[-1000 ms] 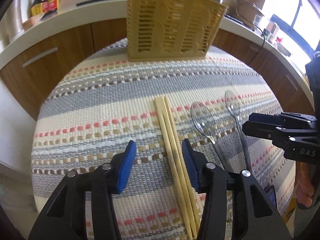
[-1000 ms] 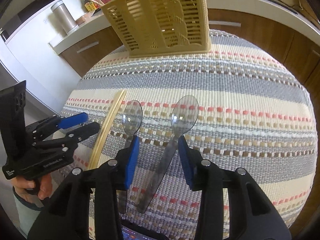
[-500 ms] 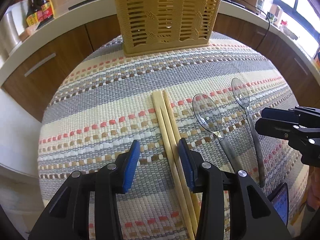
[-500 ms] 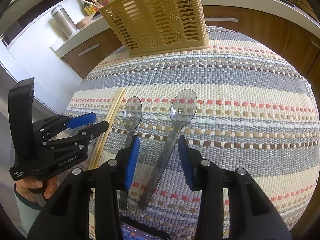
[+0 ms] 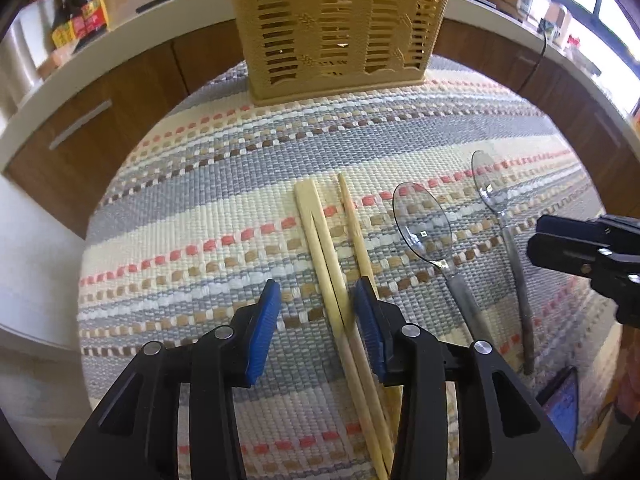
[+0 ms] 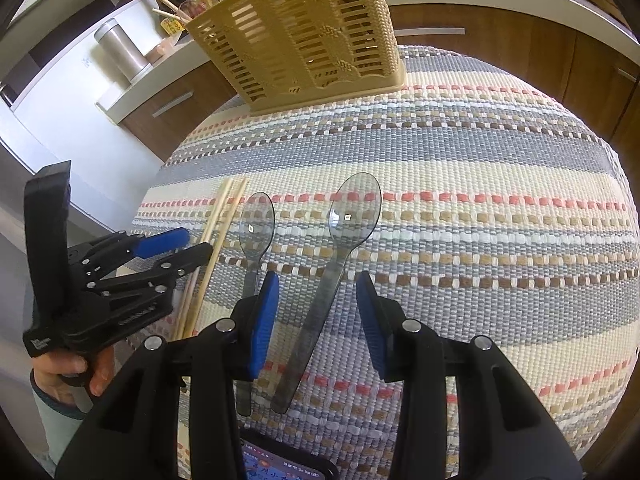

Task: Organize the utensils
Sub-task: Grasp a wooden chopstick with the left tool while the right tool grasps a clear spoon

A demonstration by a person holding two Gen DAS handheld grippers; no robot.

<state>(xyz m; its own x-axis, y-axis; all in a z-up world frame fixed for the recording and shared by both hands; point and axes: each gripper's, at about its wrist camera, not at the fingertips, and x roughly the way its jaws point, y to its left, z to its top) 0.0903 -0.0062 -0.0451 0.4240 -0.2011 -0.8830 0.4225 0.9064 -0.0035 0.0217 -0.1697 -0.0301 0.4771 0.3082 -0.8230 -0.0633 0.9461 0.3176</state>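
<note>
Pick-up stage: left gripper (image 5: 316, 320), jaws wide, straddles the chopsticks (image 5: 328, 256) on the mat (image 5: 180, 216); right gripper (image 6: 318, 312), also wide, straddles the larger spoon (image 6: 340, 248), with the small spoon (image 6: 256, 228) at its 10 o'clock. Nothing gripped yet. Next, likely: lower, close on the shafts, carry to the basket (image 6: 304, 32) at 12 o'clock (empty, as far as shows).

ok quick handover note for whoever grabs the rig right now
Left tool: open, low over the mat, fingers straddling the chopsticks, nothing gripped.
Right tool: open, straddling the handle of the larger clear spoon, nothing gripped.
The smaller clear spoon lies between the chopsticks and the larger spoon.
The slotted yellow utensil basket stands upright at the mat's far edge.
Done: nothing is lifted yet.
Left: grasp each utensil and put it in the basket.
</note>
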